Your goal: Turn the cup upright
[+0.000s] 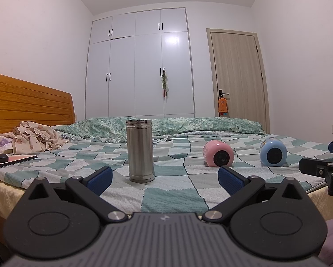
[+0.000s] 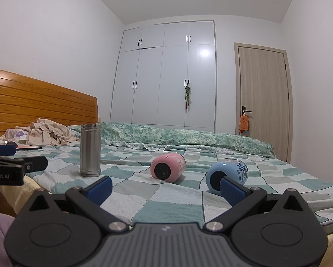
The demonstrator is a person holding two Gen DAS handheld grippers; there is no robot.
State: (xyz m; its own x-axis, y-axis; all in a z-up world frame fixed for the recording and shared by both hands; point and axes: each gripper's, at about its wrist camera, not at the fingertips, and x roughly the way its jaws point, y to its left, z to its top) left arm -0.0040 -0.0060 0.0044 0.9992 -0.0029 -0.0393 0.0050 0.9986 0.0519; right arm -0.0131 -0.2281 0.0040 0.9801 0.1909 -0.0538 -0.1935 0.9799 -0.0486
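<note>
Pink cylindrical cup [image 2: 168,166] lying on its side on the checked teal-and-white bedsheet [image 2: 166,204], dark round end toward the cameras, mid-bed. Just to its right, a light-blue printed cup [image 2: 227,174], also on its side; between them a strip of bare sheet. Left of both, a tall brushed-steel flask [image 1: 140,151] already standing upright.

Likely light, stiff and smooth-walled, so prone to roll on the soft mattress and to slip under a weak pinch; best taken across the barrel near the middle, then swung up and set down gently, since the bedding gives and may tip it.

Left tool [image 1: 164,179] spread wide, holding nothing, poised at the near edge of the bed facing the flask. Right tool [image 2: 165,188] likewise spread and empty, its right finger pad [image 2: 232,190] overlapping the blue cup's end in view; contact cannot be told.

Open sheet in front of and beyond the cups; rumpled green floral quilt [image 2: 188,138] behind. Near mattress edge close below both tools. Crumpled cream clothing [image 1: 33,138] and a flat pink tablet [image 1: 13,159] far left, well apart.
</note>
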